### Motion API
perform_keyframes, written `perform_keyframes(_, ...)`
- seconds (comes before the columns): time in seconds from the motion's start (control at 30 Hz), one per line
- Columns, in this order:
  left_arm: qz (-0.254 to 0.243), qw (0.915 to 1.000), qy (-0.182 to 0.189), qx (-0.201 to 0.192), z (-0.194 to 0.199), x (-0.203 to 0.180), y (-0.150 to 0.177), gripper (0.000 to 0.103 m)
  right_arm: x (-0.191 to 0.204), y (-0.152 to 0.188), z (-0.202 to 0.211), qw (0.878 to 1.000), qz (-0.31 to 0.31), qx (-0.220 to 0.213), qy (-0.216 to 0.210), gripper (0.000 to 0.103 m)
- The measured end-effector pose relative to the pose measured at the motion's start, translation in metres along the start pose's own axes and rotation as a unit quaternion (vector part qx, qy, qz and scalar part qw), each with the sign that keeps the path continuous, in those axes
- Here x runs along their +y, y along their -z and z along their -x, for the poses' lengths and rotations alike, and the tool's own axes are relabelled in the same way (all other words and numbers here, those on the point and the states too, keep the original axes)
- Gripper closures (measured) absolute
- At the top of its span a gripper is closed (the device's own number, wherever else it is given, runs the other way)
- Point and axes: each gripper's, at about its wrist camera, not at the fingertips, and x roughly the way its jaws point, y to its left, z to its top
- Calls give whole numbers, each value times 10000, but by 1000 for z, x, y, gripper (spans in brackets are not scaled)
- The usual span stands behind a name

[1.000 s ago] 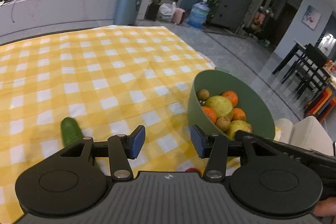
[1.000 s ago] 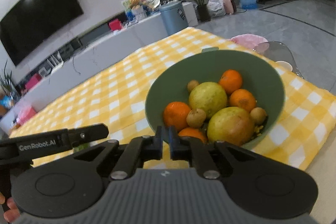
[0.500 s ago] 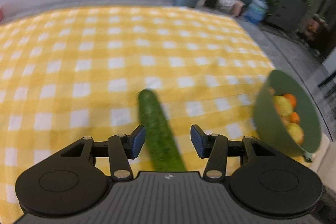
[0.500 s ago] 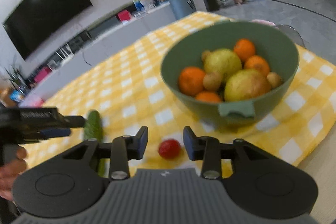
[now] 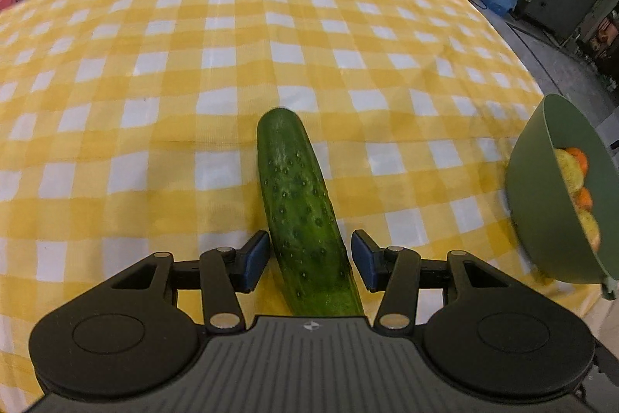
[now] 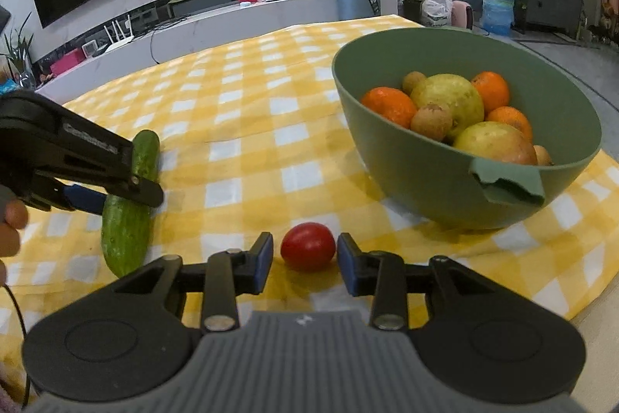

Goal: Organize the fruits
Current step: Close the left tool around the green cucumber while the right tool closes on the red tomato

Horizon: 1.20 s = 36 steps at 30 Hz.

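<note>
Both grippers have dropped toward the counter point(image 5: 162, 72); the right gripper point(image 6: 305, 260) has opened from shut. Green bowl point(image 6: 433, 180), holding oranges and pears, sits at 2 o'clock in the right view. Left gripper point(image 5: 309, 260) straddles the cucumber point(image 5: 298, 204), fingers open, not pressing: center, then squeeze gently. Right fingers flank the tomato point(image 6: 308, 245), untouched; lower slightly before closing.

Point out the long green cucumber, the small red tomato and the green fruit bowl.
Long green cucumber point(image 5: 298, 196): left wrist view, mid-body.
Small red tomato point(image 6: 307, 246): right wrist view, centre.
Green fruit bowl point(image 6: 421, 177): right wrist view, outer wall.
</note>
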Motion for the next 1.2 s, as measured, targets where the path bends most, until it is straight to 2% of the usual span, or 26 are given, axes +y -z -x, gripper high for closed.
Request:
perform_keyframes(0.1, -127, 9998, -143, -35, 0, -5, 3, 48, 2, 0, -1, 10000, 7, -1, 56, 70)
perform_keyframes(0.13, -145, 9997, -185, -63, 0, -6, 4, 54, 2, 0, -1, 10000, 8, -17, 45, 73)
perform_keyframes(0.33, -134, 9998, -96, -119, 2, -5, 5, 56, 0, 0, 2, 10000, -65, -60, -39, 76)
perform_keyframes(0.47, 10, 9998, 165, -145, 3, 4, 4, 56, -1, -1, 7, 9996, -100, -163, -191, 76)
perform_keyframes(0.67, 749, 9936, 825, -160, 7, 29, -1, 56, -4, -5, 17, 9981, -245, -370, -424, 76)
perform_keyframes(0.83, 1024, 9885, 1073, -300, 11, 41, -3, 57, -6, -6, 25, 9970, -323, -545, -434, 76)
perform_keyframes(1.0, 1100, 9854, 1204, -492, 15, 48, -3, 58, -9, -6, 33, 9952, -426, -694, -535, 76)
perform_keyframes(1.2, 1390, 9779, 1488, -473, 10, 60, -1, 59, -10, -5, 41, 9940, -471, -787, -603, 76)
